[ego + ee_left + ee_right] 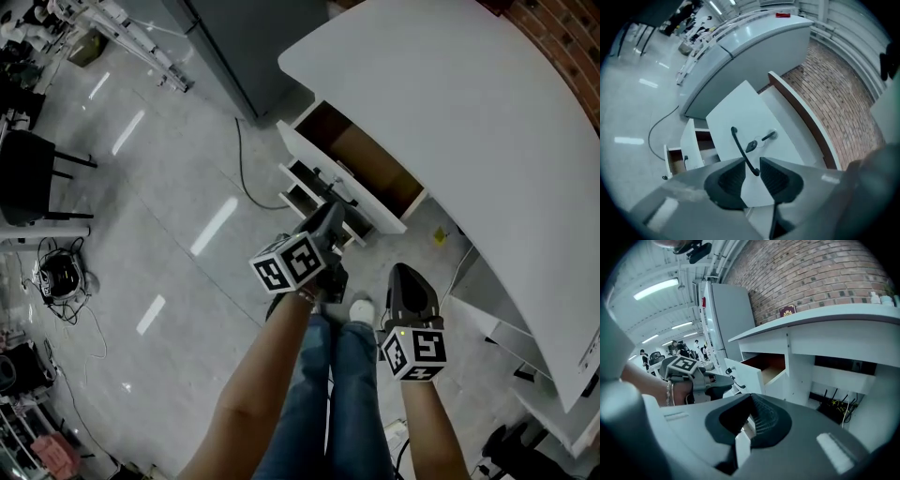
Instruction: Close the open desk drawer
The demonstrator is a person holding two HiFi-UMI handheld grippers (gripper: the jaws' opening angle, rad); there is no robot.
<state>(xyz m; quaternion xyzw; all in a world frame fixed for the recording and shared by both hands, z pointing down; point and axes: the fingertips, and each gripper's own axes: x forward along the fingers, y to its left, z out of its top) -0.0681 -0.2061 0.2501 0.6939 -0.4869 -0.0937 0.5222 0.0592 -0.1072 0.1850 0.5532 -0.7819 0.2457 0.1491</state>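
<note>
The left gripper reaches forward and slightly down at the front of the open top drawer. Its jaws stand a little apart, with the lower end of the drawer's dark handle in the narrow gap; the pads do not seem to press on it, though the wide-angle picture leaves that uncertain. The right gripper hangs lower and nearer the person's legs, tilted down at the floor, its tips pressed together on nothing. The drawer juts from under the curved white desk, showing its brown inside, and a key sits in its front. Two lower drawers stand partly out. A brick wall backs the desk, and a cable trails over the glossy grey floor. In the head view the left gripper hides the handle.
</note>
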